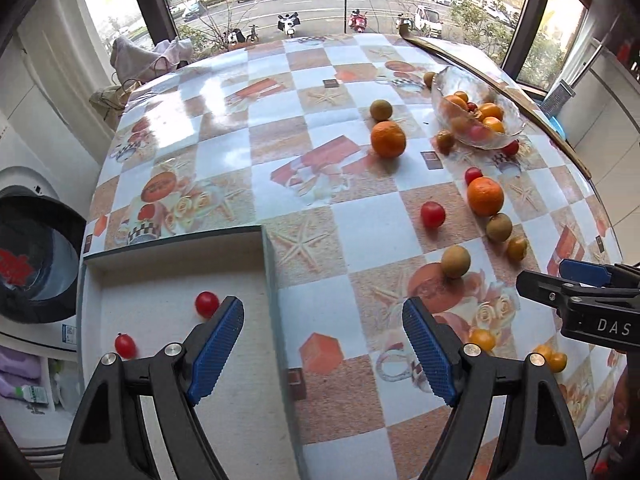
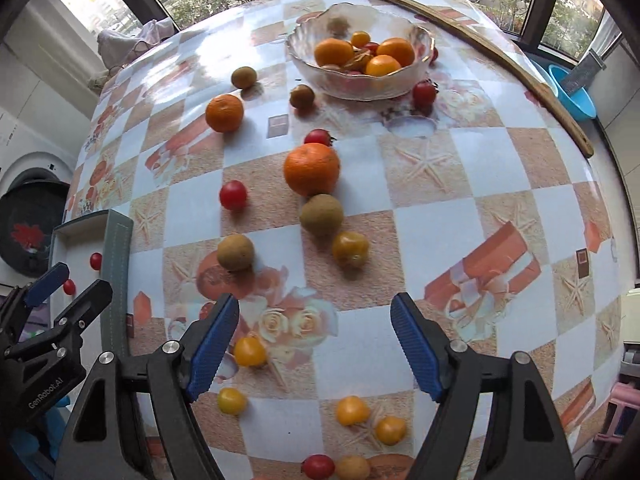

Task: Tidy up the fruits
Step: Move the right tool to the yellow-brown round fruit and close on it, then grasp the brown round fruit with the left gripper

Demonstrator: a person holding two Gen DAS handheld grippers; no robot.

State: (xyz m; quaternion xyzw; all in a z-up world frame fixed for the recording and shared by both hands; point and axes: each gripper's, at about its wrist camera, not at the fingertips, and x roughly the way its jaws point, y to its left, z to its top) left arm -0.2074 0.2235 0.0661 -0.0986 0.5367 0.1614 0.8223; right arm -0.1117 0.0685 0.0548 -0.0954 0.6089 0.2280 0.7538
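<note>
Between the wide-apart blue pads of the right gripper (image 2: 314, 346) nothing is held; it hangs above the patterned tablecloth (image 2: 500, 168), and a yellow cherry tomato (image 2: 249, 351) lies just beside its left pad. The left gripper (image 1: 322, 350) is also wide open and empty, over the edge of a shallow grey tray (image 1: 269, 264) where two red cherry tomatoes (image 1: 207, 304) already lie. It seems that the red ones are collected there, so the step in hand is probably to choose the next fruit.

For a good pick, the right gripper should be centred over one small fruit, so that both pads meet it at the same time and it cannot roll away. The closing should be gentle, because a tomato skin is soft.

Farther out lie more yellow tomatoes (image 2: 352, 410), brownish round fruits (image 2: 235, 253), a large orange (image 2: 312, 169), and a glass bowl (image 2: 360, 88) holding mixed fruit near the far edge.
</note>
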